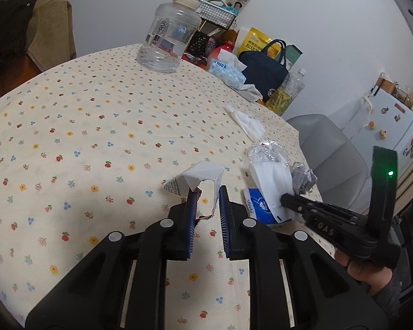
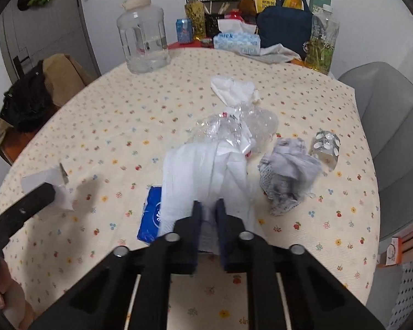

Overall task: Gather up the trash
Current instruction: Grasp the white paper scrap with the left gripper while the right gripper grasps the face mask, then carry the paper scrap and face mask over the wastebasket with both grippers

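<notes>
The left gripper [image 1: 208, 192] pinches a torn white carton scrap [image 1: 199, 177] with fine print on one flap, held just above the flowered tablecloth [image 1: 82, 137] to the left of the white tissue pack [image 2: 206, 170]. The right gripper [image 2: 208, 206] is clamped on the near edge of that soft, crumpled pack with its blue wrapper, which lies on the cloth; beyond it sits crinkled clear plastic [image 2: 234, 129], to its right a grey crumpled paper [image 2: 286, 176] and a silver blister pack [image 2: 326, 145]
</notes>
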A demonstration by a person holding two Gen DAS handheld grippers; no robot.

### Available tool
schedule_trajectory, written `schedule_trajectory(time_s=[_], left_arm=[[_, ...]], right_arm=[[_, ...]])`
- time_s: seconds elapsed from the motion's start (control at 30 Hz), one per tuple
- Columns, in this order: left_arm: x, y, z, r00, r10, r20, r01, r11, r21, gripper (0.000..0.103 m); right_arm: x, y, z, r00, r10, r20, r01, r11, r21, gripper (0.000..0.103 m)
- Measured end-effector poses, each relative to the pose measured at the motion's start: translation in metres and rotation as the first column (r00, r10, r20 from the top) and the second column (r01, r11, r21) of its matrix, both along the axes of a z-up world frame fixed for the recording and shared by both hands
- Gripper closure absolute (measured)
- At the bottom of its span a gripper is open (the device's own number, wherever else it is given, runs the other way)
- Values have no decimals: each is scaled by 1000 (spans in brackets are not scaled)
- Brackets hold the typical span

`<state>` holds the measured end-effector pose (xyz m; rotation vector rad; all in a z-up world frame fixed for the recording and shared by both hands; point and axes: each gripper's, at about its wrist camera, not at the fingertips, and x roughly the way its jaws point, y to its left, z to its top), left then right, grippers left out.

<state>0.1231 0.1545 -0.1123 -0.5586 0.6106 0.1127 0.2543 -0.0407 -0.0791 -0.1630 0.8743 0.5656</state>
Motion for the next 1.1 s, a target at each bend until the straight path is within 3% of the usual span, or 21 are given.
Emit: schedule_trajectory(time_s=[0.27,0.57,0.87,1.1], left_arm=[[6,-27,11,998,-63,25,63,998,0,87],[9,-71,28,987,-152,49,150,988,32,87],[21,-125,31,962,-272,33,269,960,73,87],[45,-175,33,929,-370,12,366,923,120,87]], right_arm=[[-18,-42,41,998,-23,51,17,992,123,97],[-45,-99,58,998,-58,7,54,958,283,97],[-54,-181,35,975,-210,-66,220,922,317,97],[-61,-261,13,923,-376,-81,383,880,282,96]])
